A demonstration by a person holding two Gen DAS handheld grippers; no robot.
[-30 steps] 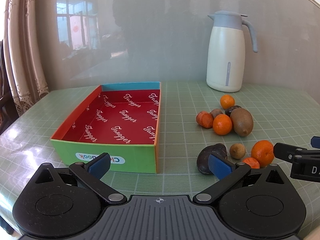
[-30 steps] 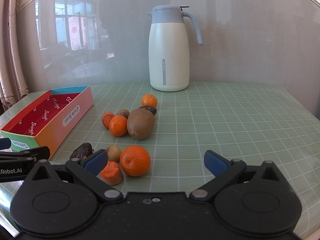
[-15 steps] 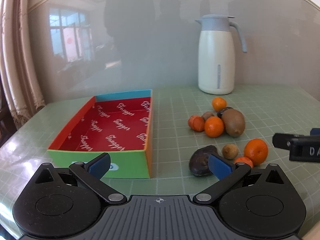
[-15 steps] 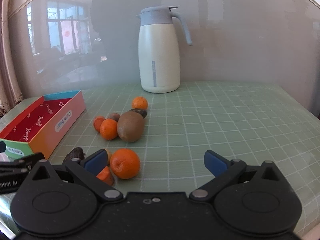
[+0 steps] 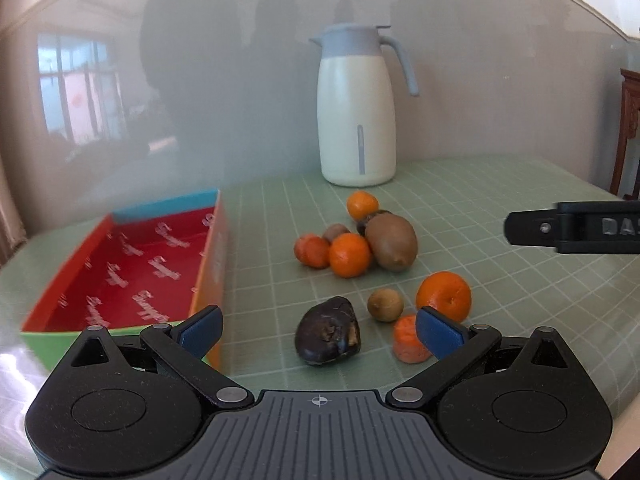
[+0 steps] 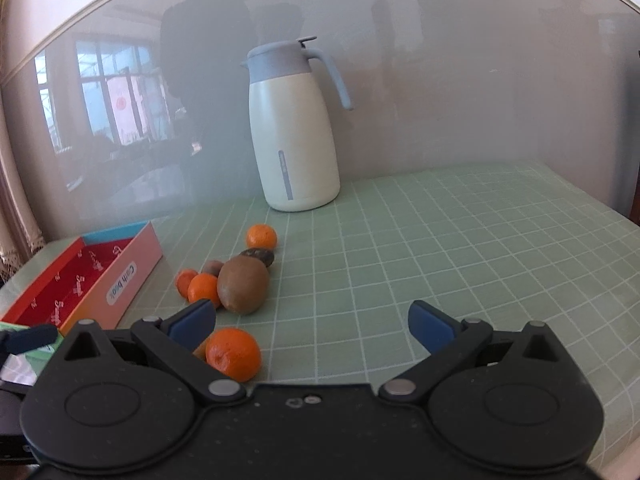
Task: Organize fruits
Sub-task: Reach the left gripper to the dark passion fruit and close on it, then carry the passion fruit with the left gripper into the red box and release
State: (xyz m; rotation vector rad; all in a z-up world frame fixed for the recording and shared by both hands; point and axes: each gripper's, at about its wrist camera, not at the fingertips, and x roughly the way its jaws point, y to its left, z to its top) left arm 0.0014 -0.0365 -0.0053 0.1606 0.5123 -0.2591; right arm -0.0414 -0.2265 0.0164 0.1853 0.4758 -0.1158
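A red-lined cardboard box (image 5: 132, 268) stands open on the left of the green checked table; it also shows in the right wrist view (image 6: 92, 280). Fruits lie to its right: a dark wrinkled fruit (image 5: 328, 336), a small brown fruit (image 5: 385, 305), an orange slice (image 5: 408, 340), a mandarin (image 5: 444, 296), a large kiwi (image 5: 391, 242) and several small oranges (image 5: 349, 255). My left gripper (image 5: 318, 330) is open, with the dark fruit just ahead between its fingers. My right gripper (image 6: 310, 324) is open and empty, the near mandarin (image 6: 233, 354) by its left finger.
A white thermos jug (image 5: 358, 108) with a grey lid stands at the back by the glossy wall; it also shows in the right wrist view (image 6: 294, 128). The table's right side (image 6: 480, 248) is bare checked cloth. The right gripper's finger (image 5: 576, 227) shows at the right.
Both grippers have swung and risen: the left view turned right from the box toward the fruits, bringing the dark fruit between its fingers. The right gripper lifted. Both stayed open.
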